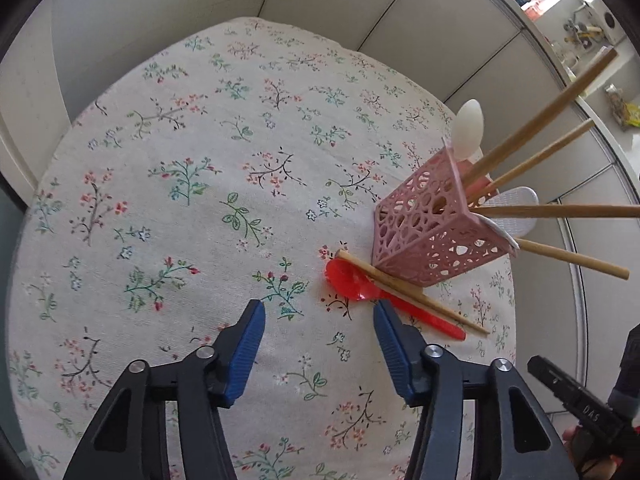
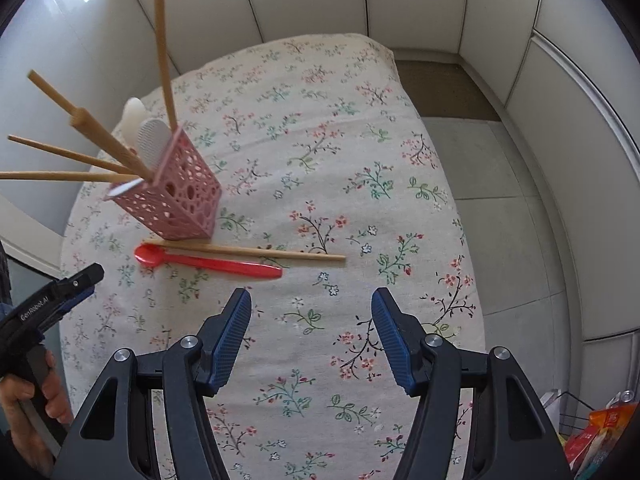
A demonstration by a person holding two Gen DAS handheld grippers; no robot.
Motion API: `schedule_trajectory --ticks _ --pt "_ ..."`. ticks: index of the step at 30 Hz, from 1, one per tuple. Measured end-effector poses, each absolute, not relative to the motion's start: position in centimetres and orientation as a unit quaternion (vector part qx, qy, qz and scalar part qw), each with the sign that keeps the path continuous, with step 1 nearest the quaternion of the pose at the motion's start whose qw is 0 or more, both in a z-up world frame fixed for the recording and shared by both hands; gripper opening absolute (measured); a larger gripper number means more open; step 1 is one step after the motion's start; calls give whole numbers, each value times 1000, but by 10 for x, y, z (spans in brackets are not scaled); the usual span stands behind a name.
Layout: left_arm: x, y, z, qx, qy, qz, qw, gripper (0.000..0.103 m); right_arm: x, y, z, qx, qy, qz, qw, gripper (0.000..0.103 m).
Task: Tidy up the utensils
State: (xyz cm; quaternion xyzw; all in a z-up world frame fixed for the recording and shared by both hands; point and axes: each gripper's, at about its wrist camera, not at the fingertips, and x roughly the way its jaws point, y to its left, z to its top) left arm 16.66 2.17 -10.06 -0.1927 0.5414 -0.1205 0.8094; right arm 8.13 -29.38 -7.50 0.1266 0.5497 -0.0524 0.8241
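Left gripper [image 1: 319, 307]: hanging with blue pads wide apart, nothing between them, low centre of its view.
Right gripper [image 2: 311, 297]: likewise spread wide, gripping nothing.
Pink perforated plastic holder [image 1: 430, 226]: standing at right on the floral-clothed surface [image 1: 192, 184], carrying wooden chopsticks and white spoons.
Red plastic spoon [image 1: 362, 286]: lying beside a loose wooden chopstick pair [image 1: 404, 290], below the holder.

Matt floral cloth [image 2: 360, 160]; perforated pink plastic holder [image 2: 180, 200]; glossy red plastic spoon [image 2: 208, 261]; wooden chopsticks [image 2: 248, 251].
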Motion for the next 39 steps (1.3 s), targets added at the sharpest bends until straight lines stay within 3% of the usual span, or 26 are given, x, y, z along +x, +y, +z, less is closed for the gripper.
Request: schedule_trajectory --ticks 11,16,26,33,39 --pt "190 5 -133 -228 528 -131 807 26 94 -318 -107 172 574 -80 796 65" --pt "193 -2 -136 -238 521 -134 808 5 93 -327 -111 185 577 -81 791 65" --pt "180 21 -87 -192 525 -109 822 2 92 -310 -105 129 564 -44 815 65" --pt "147 70 -53 -109 526 -61 841 1 93 -242 -106 29 565 40 823 65" --pt "131 94 -52 -102 521 -78 844 2 108 -189 -104 -101 515 102 845 65"
